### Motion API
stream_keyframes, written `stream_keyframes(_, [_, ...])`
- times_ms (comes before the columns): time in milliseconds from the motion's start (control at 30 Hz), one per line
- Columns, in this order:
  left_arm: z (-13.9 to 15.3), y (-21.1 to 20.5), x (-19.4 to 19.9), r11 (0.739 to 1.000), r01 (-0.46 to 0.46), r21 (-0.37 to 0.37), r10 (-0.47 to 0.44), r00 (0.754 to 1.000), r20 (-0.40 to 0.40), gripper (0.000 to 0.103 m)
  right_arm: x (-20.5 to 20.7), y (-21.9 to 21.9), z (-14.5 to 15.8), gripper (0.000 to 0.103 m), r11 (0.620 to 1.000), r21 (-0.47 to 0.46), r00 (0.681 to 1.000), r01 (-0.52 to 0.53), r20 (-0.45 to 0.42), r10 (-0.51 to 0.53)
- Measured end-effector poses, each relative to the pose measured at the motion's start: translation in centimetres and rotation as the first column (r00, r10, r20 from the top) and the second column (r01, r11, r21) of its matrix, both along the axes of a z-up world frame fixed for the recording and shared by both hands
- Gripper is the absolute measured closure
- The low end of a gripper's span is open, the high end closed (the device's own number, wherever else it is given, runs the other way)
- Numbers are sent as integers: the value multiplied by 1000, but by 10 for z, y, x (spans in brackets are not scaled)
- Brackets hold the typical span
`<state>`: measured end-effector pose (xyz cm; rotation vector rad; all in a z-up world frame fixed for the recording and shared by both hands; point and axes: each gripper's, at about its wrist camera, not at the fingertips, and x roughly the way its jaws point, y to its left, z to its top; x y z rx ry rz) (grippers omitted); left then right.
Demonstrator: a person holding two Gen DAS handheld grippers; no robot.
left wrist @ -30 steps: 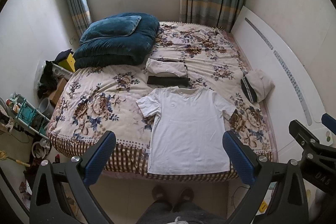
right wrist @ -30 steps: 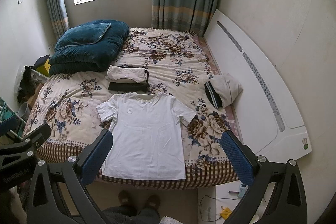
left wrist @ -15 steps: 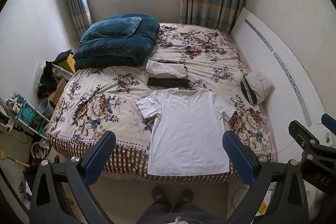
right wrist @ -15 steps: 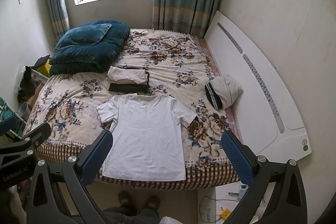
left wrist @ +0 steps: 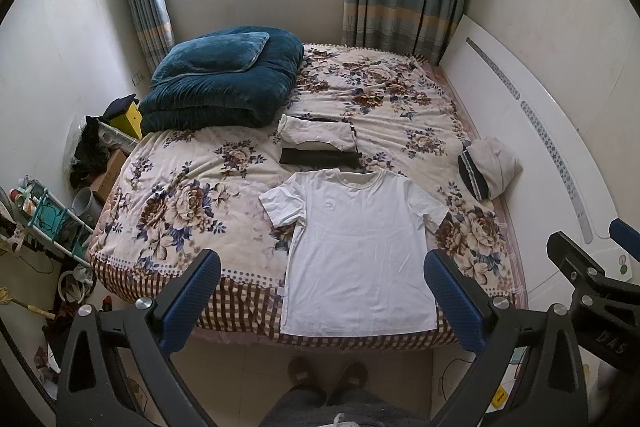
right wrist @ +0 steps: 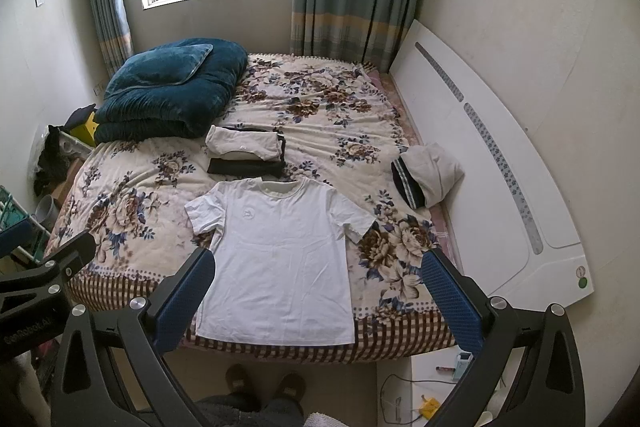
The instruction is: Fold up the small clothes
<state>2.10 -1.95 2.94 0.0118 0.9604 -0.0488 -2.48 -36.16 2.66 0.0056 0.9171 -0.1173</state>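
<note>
A white T-shirt lies flat, front up, at the near edge of the floral bed; it also shows in the right wrist view. Behind its collar sits a stack of folded clothes, cream on top of black, also seen in the right wrist view. A crumpled white and dark garment lies at the bed's right side. My left gripper and right gripper are both open and empty, held high above the floor in front of the bed.
A folded dark-teal quilt with a pillow fills the bed's far left. A white headboard runs along the right wall. Clutter and a rack stand on the floor at left. The person's feet are below the bed edge.
Both views have shifted very slightly; the bed and shirt sit a touch lower in frame. Nothing on the bed has moved and both grippers stay open.
</note>
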Motion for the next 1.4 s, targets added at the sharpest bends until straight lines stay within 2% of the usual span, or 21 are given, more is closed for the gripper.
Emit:
stream_keyframes(200, [-2, 0, 0, 1000, 2, -2, -2, 1000, -4, 0, 0, 1, -1, 0, 1000, 1, 1000, 2, 0, -2])
stream_keyframes(367, [-10, 1, 20, 1000, 6, 5, -6, 1000, -9, 0, 5, 0, -2, 0, 1000, 11, 1000, 23, -14, -23])
stream_keyframes(467, [-33, 5, 46, 999, 3, 35, -3, 1000, 6, 0, 13, -8, -13, 0, 997, 35, 997, 74, -25, -73])
stream_keyframes(567, [-62, 12, 65, 999, -4, 51, 4, 1000, 13, 0, 32, -18, -47, 0, 987, 58, 988, 151, -46, -149])
stream_keyframes(667, [-104, 8, 97, 995, -12, 101, 11, 1000, 13, 0, 64, -26, -104, 0, 969, 53, 968, 243, -77, -238])
stream_keyframes(700, [-122, 5, 111, 991, -18, 133, 18, 1000, 0, 0, 74, -34, -122, 0, 960, 51, 959, 275, -87, -270])
stream_keyframes(800, [-176, -4, 151, 985, -20, 169, 29, 998, -50, 0, 108, -62, -183, 0, 932, 44, 925, 360, -147, -351])
stream_keyframes(967, [-256, -16, 206, 977, -38, 212, 69, 988, -140, 0, 170, -128, -299, 0, 863, 103, 846, 494, -289, -449])
stream_keyframes(1067, [-318, -25, 249, 961, -73, 265, 131, 970, -207, 0, 204, -167, -376, 0, 810, 166, 797, 562, -371, -477])
stream_keyframes(1133, [-355, -24, 271, 956, -110, 273, 181, 951, -249, 0, 226, -194, -437, 0, 760, 219, 760, 612, -429, -488])
stream_keyframes(1200, [-397, -23, 291, 953, -145, 265, 228, 922, -313, 0, 247, -220, -497, 0, 698, 277, 724, 661, -479, -496])
stream_keyframes(1233, [-410, -22, 297, 952, -158, 263, 243, 910, -335, 0, 257, -233, -530, 0, 658, 303, 701, 690, -506, -502])
stream_keyframes(1267, [-438, -21, 307, 951, -179, 253, 267, 888, -374, 0, 266, -245, -563, 0, 612, 330, 677, 718, -533, -507])
stream_keyframes(1300, [-455, -21, 313, 950, -188, 249, 277, 874, -398, 0, 273, -252, -584, 0, 577, 350, 660, 738, -552, -510])
stream_keyframes(1367, [-490, -23, 323, 949, -202, 243, 293, 850, -437, 0, 288, -272, -642, 1, 468, 401, 613, 787, -593, -522])
stream_keyframes(1400, [-510, -24, 328, 948, -205, 243, 298, 840, -454, 0, 291, -276, -660, 4, 423, 417, 592, 805, -613, -523])
